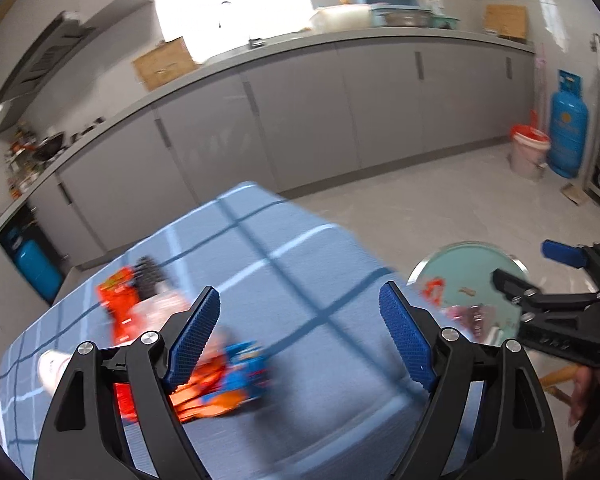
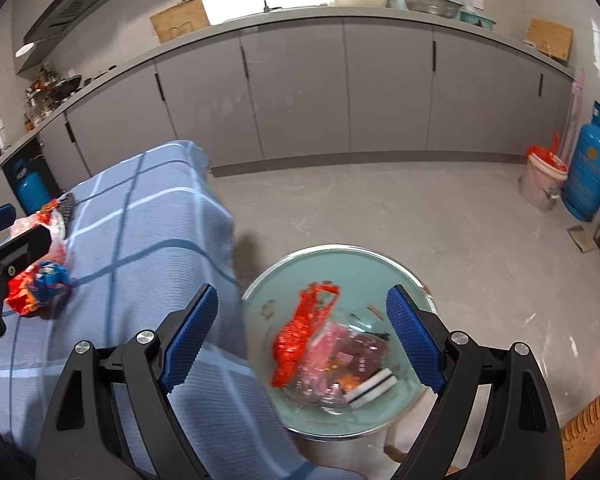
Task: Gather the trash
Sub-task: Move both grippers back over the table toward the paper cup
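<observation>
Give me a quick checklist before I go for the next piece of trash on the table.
1. Left gripper empty and open: ok, nothing between its pads.
2. Right gripper empty and open: ok, it hangs over the bowl with nothing held.
3. Trash left on the blue checked tablecloth: not ok, the crumpled orange and blue wrapper and the orange packet beside it still lie there.
4. Green bowl has room: ok, a red wrapper and a few clear packets cover only part of it.
5. Bowl standing steady: cannot tell, its support is hidden.
</observation>
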The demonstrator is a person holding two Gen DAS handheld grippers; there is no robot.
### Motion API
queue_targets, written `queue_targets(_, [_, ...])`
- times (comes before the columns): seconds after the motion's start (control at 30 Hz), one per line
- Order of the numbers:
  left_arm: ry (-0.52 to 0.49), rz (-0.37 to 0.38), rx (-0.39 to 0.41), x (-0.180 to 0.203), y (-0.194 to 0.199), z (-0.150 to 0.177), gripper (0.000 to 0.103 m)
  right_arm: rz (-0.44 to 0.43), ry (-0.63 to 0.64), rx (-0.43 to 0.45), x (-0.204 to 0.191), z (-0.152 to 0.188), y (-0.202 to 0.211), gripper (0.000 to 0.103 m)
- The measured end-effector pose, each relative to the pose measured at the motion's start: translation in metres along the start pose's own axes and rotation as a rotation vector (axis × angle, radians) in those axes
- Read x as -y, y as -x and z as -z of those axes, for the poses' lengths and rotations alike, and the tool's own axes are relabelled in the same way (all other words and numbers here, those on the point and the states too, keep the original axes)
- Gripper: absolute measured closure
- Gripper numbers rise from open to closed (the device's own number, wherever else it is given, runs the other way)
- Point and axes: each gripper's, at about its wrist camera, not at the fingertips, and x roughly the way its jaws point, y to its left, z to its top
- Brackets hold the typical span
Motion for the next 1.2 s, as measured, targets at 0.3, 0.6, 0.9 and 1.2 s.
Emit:
queue_targets(0.3, [0.132,-0.229,-0.082,-0.114,0.008,0.048,0.022,-0.102,0.089,0.012,-0.066,-0.008,0.007,0.017])
queue_targets(0.6, [0.315,-0.463,-0.177,-0.253,0.005,0.104,0.022,-0.187,0.197,-0.005,-0.138,-0.001,0.008,0.017])
queue_targets(0.9, [0.381,-0.331,-0.138,-0.281,-0.01,0.112,0.022,-0.204,0.288,-0.017,-0.187,0.007,0.009,0.016])
queue_targets(1.2, [0.398,-0.182,-0.117,-0.273,-0.017,0.119,0.054,-0.192,0.307,-0.036,-0.197,0.011,0.0,0.014])
